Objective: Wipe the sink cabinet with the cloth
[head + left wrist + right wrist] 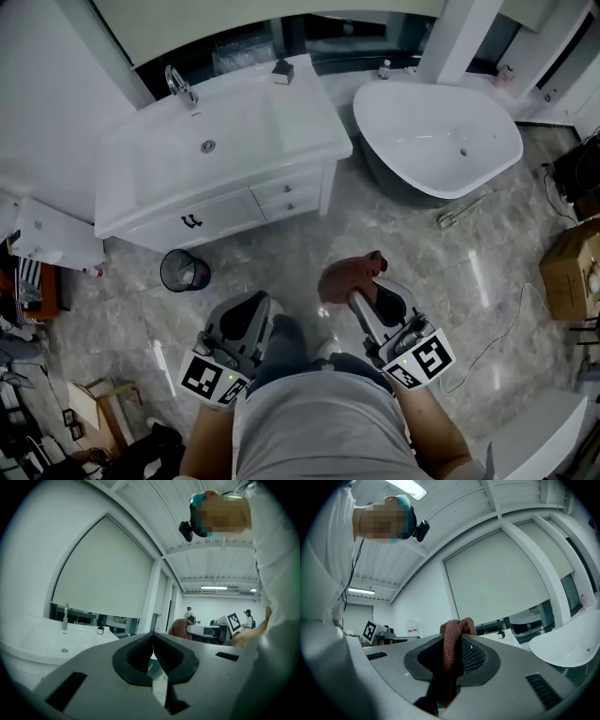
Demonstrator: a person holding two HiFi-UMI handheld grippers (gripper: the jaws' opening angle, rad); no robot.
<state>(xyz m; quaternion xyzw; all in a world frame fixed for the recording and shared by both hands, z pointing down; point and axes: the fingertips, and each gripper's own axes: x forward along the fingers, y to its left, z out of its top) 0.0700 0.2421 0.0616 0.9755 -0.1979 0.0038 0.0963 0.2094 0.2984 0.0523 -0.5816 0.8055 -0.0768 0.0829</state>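
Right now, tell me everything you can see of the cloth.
The cloth is reddish-brown with a knitted, ribbed look. It is bunched and pinched between the jaws of the right hand-held gripper, a folded loop poking past the tips and the rest hanging below. It is held above the floor, short of the sink cabinet, touching nothing else.

The sink cabinet [216, 202] stands left of the bathtub [441, 141], with a waste bin [184, 272] on the floor before it. Nearer the person, the left gripper [249, 305] lies left of the right gripper [370, 286], the cloth [342, 279] between the latter's jaws
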